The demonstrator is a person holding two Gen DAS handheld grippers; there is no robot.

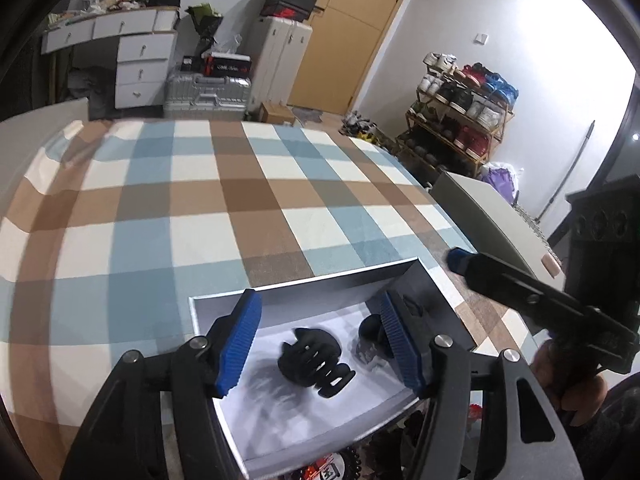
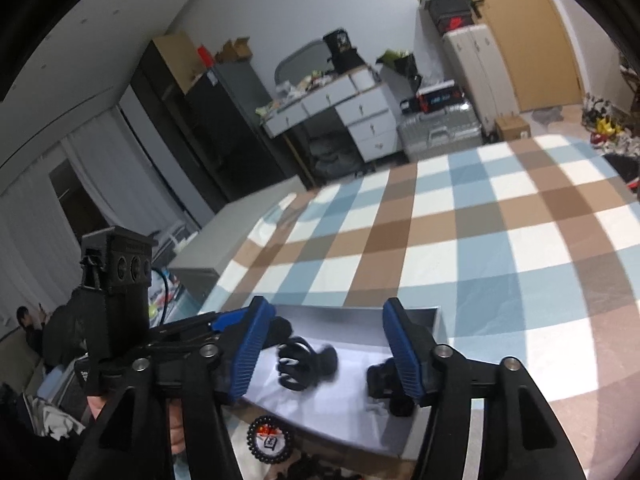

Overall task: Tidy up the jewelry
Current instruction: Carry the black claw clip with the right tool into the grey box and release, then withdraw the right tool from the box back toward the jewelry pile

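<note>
A shallow white box lies on the checked tablecloth near the table's front edge; it also shows in the right wrist view. Inside lie a black claw hair clip and a second dark item, partly hidden behind a finger. My left gripper is open and empty above the box, its pads either side of the clip. My right gripper is open and empty over the same box. A black bead bracelet lies in front of the box.
The checked tablecloth covers the table beyond the box. A grey box stands off the table's right side. A drawer desk, suitcases and a shoe rack stand in the room behind. More dark items lie by the bracelet.
</note>
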